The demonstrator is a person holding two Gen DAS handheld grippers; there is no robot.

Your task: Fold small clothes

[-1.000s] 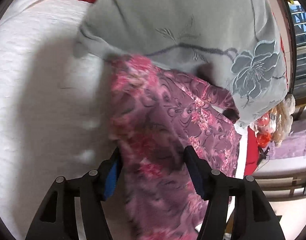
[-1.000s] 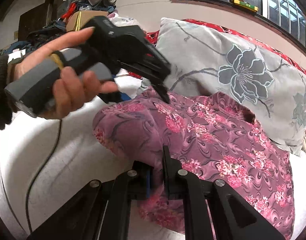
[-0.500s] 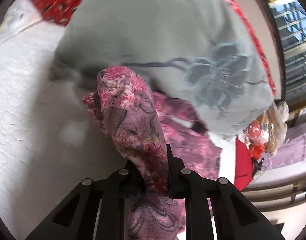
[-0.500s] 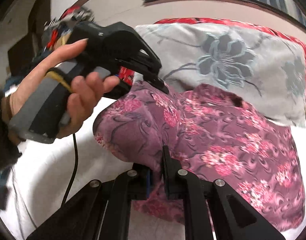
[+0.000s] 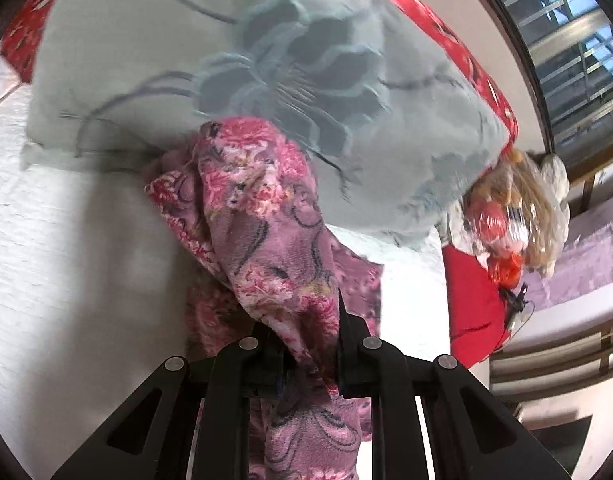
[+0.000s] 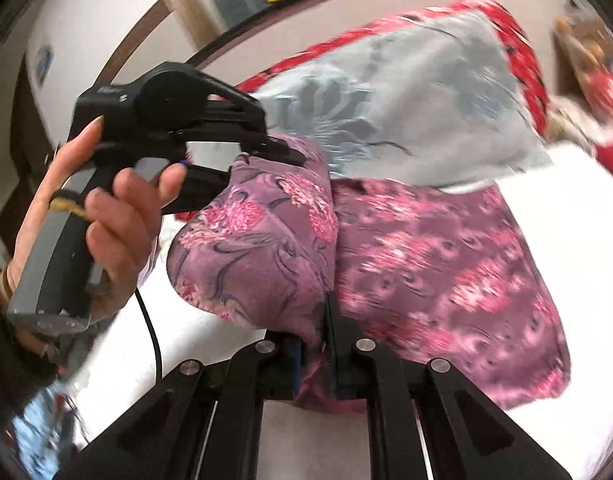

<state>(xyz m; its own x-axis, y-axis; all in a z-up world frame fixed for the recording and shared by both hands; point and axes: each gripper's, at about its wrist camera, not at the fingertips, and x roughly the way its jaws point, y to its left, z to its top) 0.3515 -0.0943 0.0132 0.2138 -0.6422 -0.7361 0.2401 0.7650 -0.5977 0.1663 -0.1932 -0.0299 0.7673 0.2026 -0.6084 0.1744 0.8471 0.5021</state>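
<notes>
Surroundings: a grey pillow point(image 6: 410, 104) with stitched flowers is seen right behind the garment; red patterned bedding point(image 5: 446, 36) is seen past it.
Count: one garment, two grippers, one pillow.
Garment point(image 6: 426, 264): soft purple fabric with pink florals, spread on the white bed sheet point(image 5: 66, 240), one edge lifted.
Left gripper point(image 5: 310, 344): jaws are pressed onto a bunched fold of the garment.
Right gripper point(image 6: 316, 344): jaws are pinched on the garment's near edge.
Left hand point(image 6: 102, 216): wrapped around the left gripper's grey handle.
</notes>
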